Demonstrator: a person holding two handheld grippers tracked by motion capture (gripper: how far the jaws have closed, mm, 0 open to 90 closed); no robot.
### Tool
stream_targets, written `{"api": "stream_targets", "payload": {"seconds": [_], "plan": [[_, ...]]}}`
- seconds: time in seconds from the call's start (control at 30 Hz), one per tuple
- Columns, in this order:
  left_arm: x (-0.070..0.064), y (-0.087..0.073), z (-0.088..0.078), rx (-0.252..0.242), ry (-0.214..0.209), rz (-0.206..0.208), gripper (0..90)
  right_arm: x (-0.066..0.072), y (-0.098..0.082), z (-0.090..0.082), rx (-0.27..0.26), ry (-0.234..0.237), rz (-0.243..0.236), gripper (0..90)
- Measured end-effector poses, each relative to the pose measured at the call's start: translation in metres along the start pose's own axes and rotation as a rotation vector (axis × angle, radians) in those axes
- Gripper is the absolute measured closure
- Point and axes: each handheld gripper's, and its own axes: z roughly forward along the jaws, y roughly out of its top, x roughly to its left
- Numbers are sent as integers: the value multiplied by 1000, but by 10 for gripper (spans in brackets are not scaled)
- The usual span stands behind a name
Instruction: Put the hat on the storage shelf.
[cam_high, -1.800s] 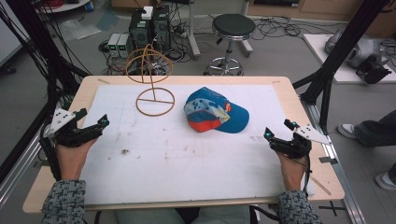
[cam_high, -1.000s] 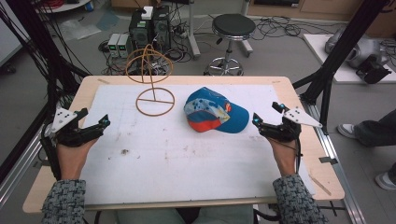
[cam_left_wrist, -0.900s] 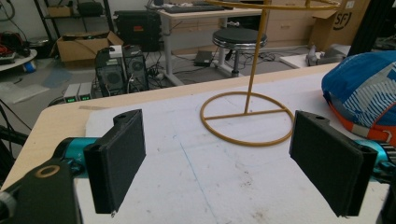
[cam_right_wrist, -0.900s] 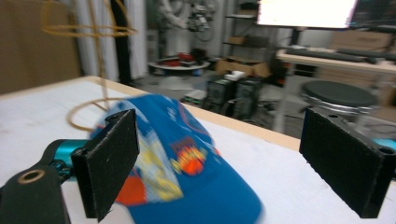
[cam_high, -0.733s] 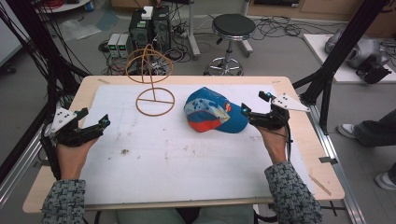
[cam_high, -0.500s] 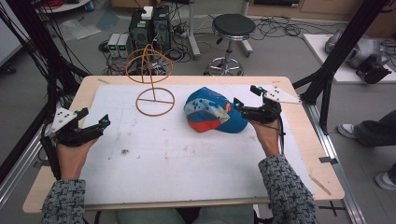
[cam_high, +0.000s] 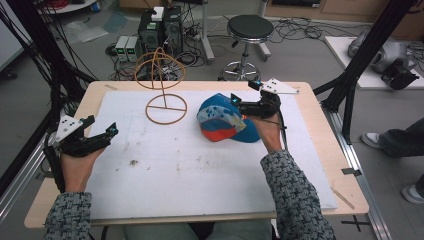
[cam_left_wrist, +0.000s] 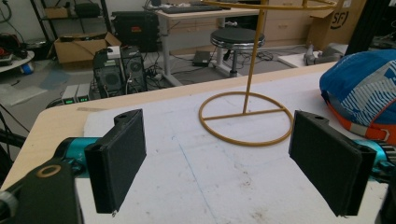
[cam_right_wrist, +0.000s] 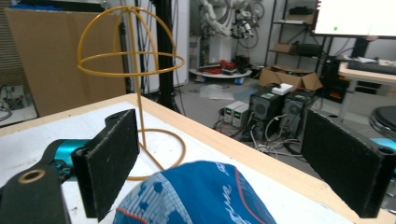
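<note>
A blue cap (cam_high: 225, 120) with an orange and grey brim lies on the white mat (cam_high: 200, 170), right of centre. My right gripper (cam_high: 244, 92) hovers open at the cap's far right side. In the right gripper view the cap's crown (cam_right_wrist: 205, 196) sits low between the wide-apart jaws of this gripper (cam_right_wrist: 229, 163), not touching them. A yellow wire hat stand (cam_high: 160, 75) rises left of the cap, and its ring base (cam_left_wrist: 245, 119) rests on the mat. My left gripper (cam_high: 102, 125) is open at the table's left edge, empty (cam_left_wrist: 224, 163), with the cap (cam_left_wrist: 364, 93) far to its right.
The wooden table's rim (cam_high: 320, 115) borders the mat. Behind the table are a black stool (cam_high: 250, 27) and computer boxes (cam_high: 160, 22) with cables. Black frame posts (cam_high: 365, 55) stand at both sides. A person's shoe (cam_high: 372, 140) is on the floor at the right.
My right gripper has moved from the table's right edge leftward and away from me to the cap, staying open. The left gripper and the cap have not moved.
</note>
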Motion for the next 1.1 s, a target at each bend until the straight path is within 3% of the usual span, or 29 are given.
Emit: {"api": "stream_targets", "payload": {"seconds": [0.3,0.43,0.6,0.83,1.1], "plan": [[-1,0,1,4,-10,3,191,5,-16,35,95,40,-14,197],[0,0,1,4,-10,3,191,5,-21,41,127,52,-27,228],[-1,-1,2,5,-11,3,191,3,-30,48,167,79,0,271],[-1,-1,2,10,-11,5,191,1,-41,57,212,67,-23,367],[-2,-1,3,13,-15,7,191,-1,-45,60,217,100,-1,438]]}}
